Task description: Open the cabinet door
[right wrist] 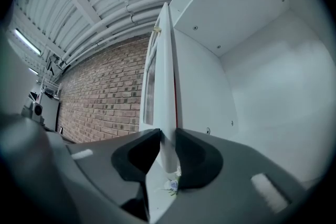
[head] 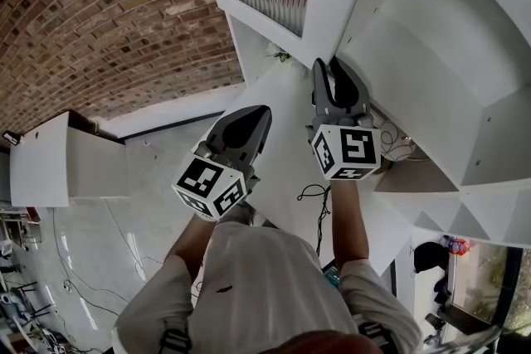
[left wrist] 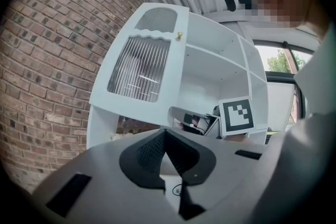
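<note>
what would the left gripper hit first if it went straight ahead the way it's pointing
The left gripper would probably meet the open white cabinet door with its ribbed glass panel first; depth is unclear.

The cabinet door (right wrist: 167, 60) stands edge-on up the middle of the right gripper view and splits the room. To its right, the open compartment (right wrist: 262, 60) is bare (white walls only). To its left is open air as far as the brick wall (right wrist: 100, 102). In the head view, loose cables (head: 397, 147) lie inside the cabinet at centre right.
</note>
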The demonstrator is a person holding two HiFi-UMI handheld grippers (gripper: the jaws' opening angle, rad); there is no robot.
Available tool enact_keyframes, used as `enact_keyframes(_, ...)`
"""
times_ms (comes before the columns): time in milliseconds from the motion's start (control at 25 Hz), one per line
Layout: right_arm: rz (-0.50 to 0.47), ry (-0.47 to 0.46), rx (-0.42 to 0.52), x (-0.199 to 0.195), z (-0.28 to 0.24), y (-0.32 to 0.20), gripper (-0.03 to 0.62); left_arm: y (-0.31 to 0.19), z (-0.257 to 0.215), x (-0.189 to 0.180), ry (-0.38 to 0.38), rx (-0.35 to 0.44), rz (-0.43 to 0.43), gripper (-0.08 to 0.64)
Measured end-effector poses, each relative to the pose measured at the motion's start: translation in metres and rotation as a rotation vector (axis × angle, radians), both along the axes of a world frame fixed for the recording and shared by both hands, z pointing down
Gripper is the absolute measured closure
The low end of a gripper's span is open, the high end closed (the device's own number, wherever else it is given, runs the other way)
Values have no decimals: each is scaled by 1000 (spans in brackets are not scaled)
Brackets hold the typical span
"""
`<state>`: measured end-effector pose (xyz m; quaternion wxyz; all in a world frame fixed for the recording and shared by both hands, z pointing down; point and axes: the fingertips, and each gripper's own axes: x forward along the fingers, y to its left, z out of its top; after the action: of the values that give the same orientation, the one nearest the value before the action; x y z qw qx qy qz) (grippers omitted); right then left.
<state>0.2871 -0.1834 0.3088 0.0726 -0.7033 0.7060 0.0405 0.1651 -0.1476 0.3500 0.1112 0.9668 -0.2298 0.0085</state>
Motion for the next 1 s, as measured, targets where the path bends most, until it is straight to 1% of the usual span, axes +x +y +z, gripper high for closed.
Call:
enact_keyframes(400,-16,-4,1,-5,0,5,495,5,0,-5,0,-2,-17,551)
enact_keyframes(680,-57,-25,-1,-11,0,7,502,10,0,-9,4,1,-29,551)
enact_keyframes(1000,-87,-15,5,-25,0,14,508,17,0,-16,6,0,-47,551)
